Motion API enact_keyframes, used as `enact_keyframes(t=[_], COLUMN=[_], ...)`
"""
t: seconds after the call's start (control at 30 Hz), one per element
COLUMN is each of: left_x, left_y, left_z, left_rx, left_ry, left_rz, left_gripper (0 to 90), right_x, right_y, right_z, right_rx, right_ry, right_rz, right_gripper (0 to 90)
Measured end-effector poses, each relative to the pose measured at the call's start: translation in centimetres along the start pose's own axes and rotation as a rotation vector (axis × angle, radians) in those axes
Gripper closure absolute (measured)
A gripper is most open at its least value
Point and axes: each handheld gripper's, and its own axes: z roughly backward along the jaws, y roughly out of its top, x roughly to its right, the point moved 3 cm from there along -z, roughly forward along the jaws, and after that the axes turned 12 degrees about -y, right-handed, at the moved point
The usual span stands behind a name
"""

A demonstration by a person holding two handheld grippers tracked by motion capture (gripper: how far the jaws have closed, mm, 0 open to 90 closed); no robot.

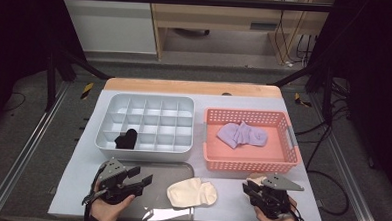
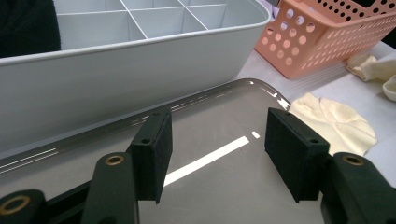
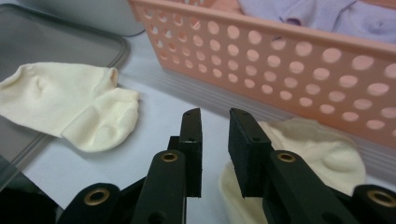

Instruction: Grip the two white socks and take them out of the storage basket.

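Left tongs gaped empty over tray; right tongs narrowly parted, empty, above cream sock, poised for pickup.

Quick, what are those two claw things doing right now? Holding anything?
Left gripper: open, nothing between its jaws, over the metal tray.
Right gripper: jaws nearly together with a small gap, holding nothing; a cream sock lies just behind it.

Grey floor, wooden furniture behind, cables right.
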Motion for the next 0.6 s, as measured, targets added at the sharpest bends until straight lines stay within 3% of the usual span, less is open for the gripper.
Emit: enact_keyframes(t=[0.03,0.2,0.37,0.47,0.5,0.6], left_x=[0.0,-0.3,-0.3,-0.2,-0.2,-0.3], left_y=[0.0,-0.1,-0.1,-0.1,-0.1,-0.1], left_z=[0.0,0.0,0.0,-0.1,-0.1,-0.1], left_rx=[0.000,-0.007,-0.011,-0.014,-0.013,-0.012], left_ry=[0.000,0.006,0.004,0.004,0.004,0.005], left_rz=[0.000,0.005,0.004,0.003,0.005,0.011], left_gripper=[40.0,39.3,39.3,39.4,39.4,39.5], right_x=[0.0,-0.1,0.4,0.6,0.7,0.5], right_y=[0.0,-0.8,-1.4,-1.7,-2.0,-1.7], right_z=[0.0,-1.2,-1.8,-2.3,-2.6,-2.5], right_rx=[0.000,-0.103,-0.147,-0.184,-0.211,-0.202], right_ry=[0.000,-0.013,-0.017,-0.031,-0.035,-0.031], right_rz=[0.000,0.023,0.024,0.035,0.055,0.047], right_gripper=[75.6,75.4,73.7,79.1,86.7,88.9])
